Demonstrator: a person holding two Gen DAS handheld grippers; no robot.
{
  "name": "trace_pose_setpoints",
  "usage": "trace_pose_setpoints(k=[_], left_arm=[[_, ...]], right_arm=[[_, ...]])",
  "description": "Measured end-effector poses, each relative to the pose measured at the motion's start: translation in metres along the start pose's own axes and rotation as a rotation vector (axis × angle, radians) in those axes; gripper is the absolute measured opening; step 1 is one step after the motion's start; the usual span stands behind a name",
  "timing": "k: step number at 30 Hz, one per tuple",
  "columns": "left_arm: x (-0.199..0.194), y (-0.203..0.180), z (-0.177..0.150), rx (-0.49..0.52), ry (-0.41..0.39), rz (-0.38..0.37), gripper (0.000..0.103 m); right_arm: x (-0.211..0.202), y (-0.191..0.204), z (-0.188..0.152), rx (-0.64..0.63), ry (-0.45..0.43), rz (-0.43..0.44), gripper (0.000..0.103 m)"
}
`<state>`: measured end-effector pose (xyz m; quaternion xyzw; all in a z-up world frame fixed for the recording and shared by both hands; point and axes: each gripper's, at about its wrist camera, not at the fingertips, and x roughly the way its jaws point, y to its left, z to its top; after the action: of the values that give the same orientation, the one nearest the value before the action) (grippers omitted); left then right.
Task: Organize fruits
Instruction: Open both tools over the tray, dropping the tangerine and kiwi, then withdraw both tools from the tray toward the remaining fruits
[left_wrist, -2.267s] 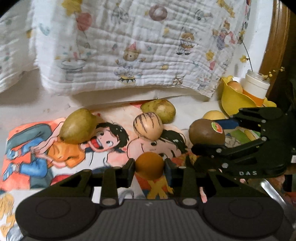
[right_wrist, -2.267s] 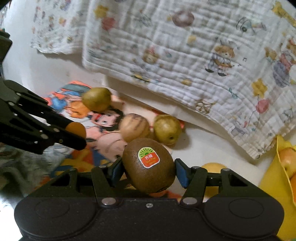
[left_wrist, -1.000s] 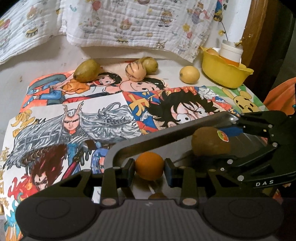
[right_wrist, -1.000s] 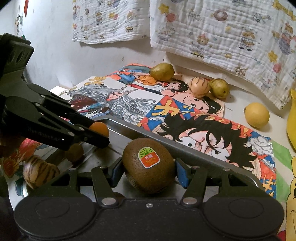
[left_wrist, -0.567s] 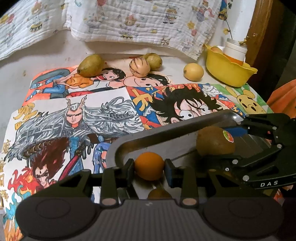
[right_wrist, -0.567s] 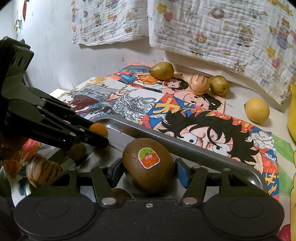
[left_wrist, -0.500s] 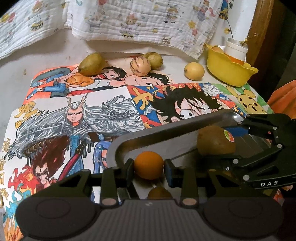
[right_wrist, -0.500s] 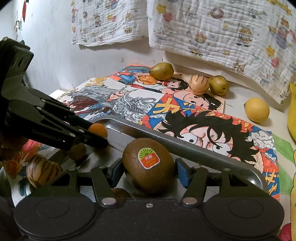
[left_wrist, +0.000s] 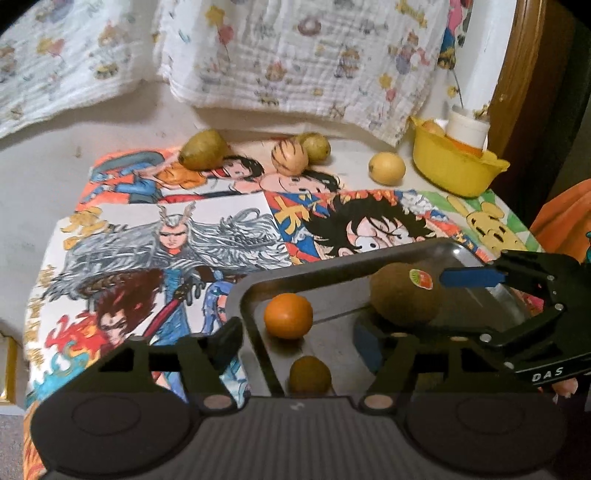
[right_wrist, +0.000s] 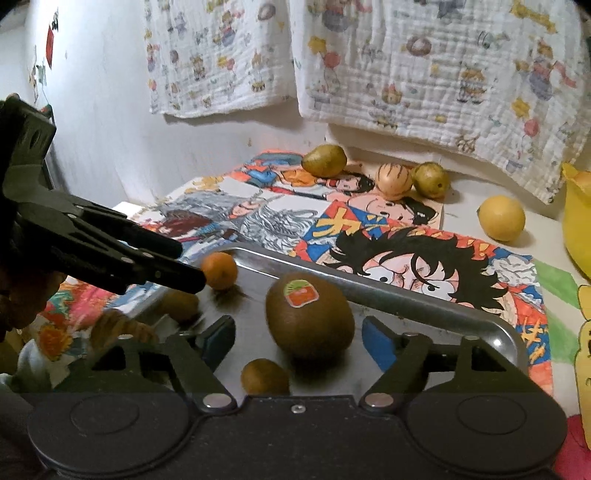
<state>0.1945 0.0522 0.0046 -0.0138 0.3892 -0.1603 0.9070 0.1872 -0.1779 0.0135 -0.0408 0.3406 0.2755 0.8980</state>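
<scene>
Both grippers' fingers (right_wrist: 376, 343) now apart, kiwi (right_wrist: 308, 315) and orange (left_wrist: 288, 311) released onto tray (right_wrist: 424, 301).

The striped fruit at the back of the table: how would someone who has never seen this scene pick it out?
Look past the metal tray to the far edge of the cartoon mat, below the hanging cloth. Three fruits sit there; the striped fruit is the middle one, touching the green pear on its right. It alone is tan with dark stripes.

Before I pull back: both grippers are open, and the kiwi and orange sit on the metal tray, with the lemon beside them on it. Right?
Not quite. The lemon lies on the table near the yellow bowl, off the metal tray, as the right wrist view shows. The rest holds.
</scene>
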Motion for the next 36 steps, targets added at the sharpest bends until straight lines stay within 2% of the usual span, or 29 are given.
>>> trace_pose_setpoints(k=[7,11,16,23,30,36], left_arm=[[-0.043,-0.003,-0.021,-0.005,-0.077,0.023,0.098],[-0.066,-0.008,-0.038,0.020,-0.115,0.040,0.102],[-0.086,-0.017,-0.060,0.074,-0.118,0.046,0.102],[-0.098,-0.018,-0.084,0.122,-0.094,0.066,0.102],[-0.092,-0.017,-0.093,0.141,-0.032,0.091,0.102],[-0.087,-0.008,-0.087,0.152,0.011,0.117,0.102]], right_arm=[[-0.036,0.021,-0.011,-0.009,-0.047,0.011,0.097],[-0.053,0.037,-0.022,-0.029,-0.057,0.029,0.101],[-0.070,0.052,-0.035,-0.054,-0.055,0.029,0.102],[-0.082,0.059,-0.052,-0.071,-0.003,-0.004,0.102],[-0.084,0.056,-0.059,-0.040,0.064,-0.101,0.102],[-0.084,0.042,-0.054,-0.021,0.094,-0.170,0.102]])
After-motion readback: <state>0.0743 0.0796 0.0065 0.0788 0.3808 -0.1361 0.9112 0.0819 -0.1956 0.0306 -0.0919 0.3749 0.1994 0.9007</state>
